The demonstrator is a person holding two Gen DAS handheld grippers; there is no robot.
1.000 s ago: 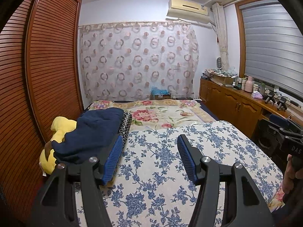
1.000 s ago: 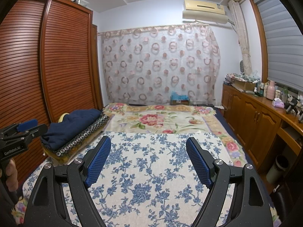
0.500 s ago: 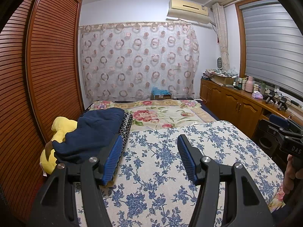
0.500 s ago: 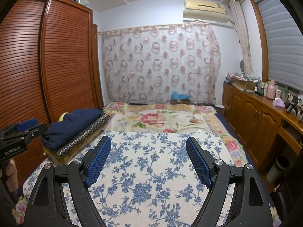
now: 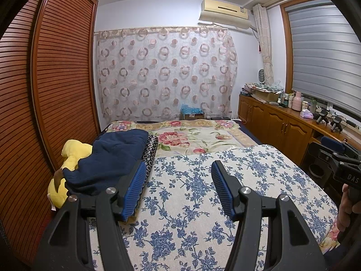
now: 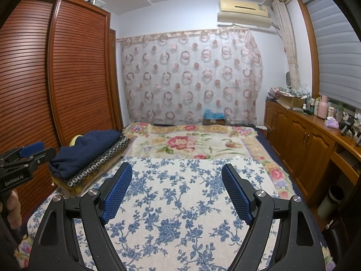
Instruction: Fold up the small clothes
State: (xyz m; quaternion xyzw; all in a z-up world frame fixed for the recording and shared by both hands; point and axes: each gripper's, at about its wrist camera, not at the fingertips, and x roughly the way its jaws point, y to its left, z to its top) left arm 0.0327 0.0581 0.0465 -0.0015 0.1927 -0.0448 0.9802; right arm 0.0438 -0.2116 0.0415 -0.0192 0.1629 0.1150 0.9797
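Observation:
A dark navy garment (image 5: 108,158) lies crumpled on a ring-patterned cloth (image 5: 150,151) at the left side of the bed; it also shows in the right wrist view (image 6: 85,151). My left gripper (image 5: 178,180) is open and empty, held above the blue-flowered bedspread (image 5: 203,214), just right of the navy garment. My right gripper (image 6: 176,185) is open and empty above the same bedspread (image 6: 180,214), with the garment to its far left. The left gripper also shows at the left edge of the right wrist view (image 6: 27,155).
A yellow plush toy (image 5: 70,155) lies under the navy garment by the slatted wardrobe (image 5: 45,90). A red-flowered blanket (image 5: 191,137) covers the far bed. A wooden cabinet (image 5: 282,126) with bottles runs along the right wall. A bin (image 6: 331,201) stands beside it.

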